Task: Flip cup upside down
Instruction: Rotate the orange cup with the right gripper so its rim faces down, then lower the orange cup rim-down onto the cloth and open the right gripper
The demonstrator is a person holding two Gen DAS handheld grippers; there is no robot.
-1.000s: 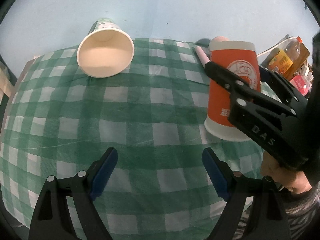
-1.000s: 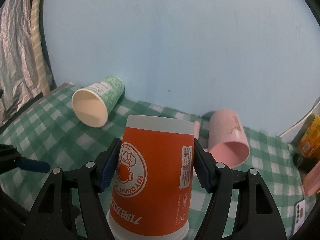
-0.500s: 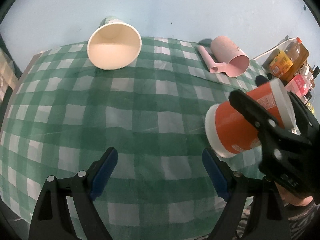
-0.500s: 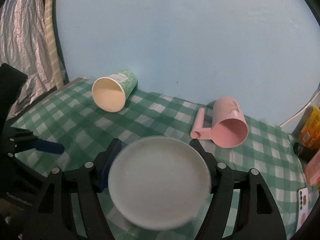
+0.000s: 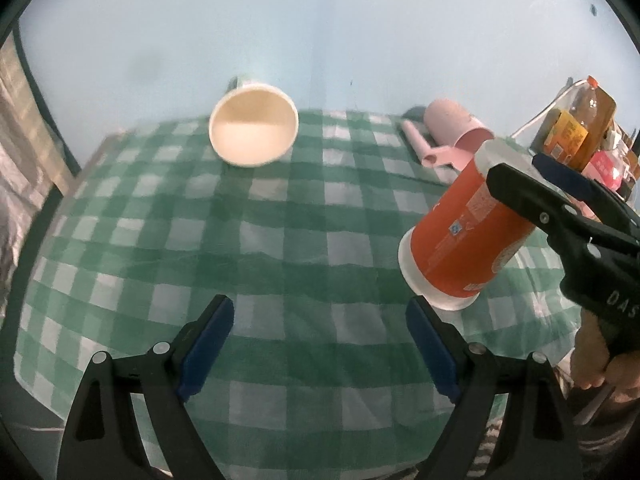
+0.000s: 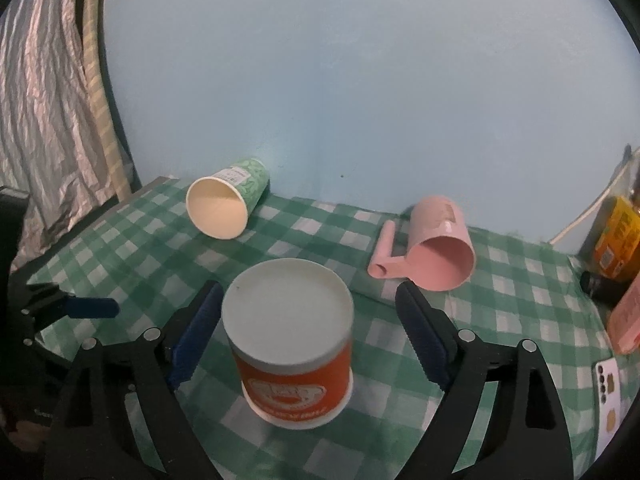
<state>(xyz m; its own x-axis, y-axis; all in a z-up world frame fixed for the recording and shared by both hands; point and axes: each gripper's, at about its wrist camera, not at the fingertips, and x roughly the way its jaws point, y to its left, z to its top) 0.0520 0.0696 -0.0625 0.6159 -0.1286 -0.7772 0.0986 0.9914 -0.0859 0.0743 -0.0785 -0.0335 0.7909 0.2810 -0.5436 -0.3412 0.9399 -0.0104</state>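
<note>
Between our right gripper's (image 6: 308,332) spread fingers, the orange cup (image 6: 294,344) stands mouth-down on the checked tablecloth (image 6: 500,292), its white base facing up and its long axis close to upright, leaning a little toward one o'clock in the left view. Our right jaws are wide apart and clear of its sides. Our left gripper (image 5: 320,344) is also wide open and holds nothing. At eleven o'clock a green cup (image 6: 226,208) lies on its side, mouth toward us. At one o'clock a pink mug (image 6: 438,248) lies tipped over.
</note>
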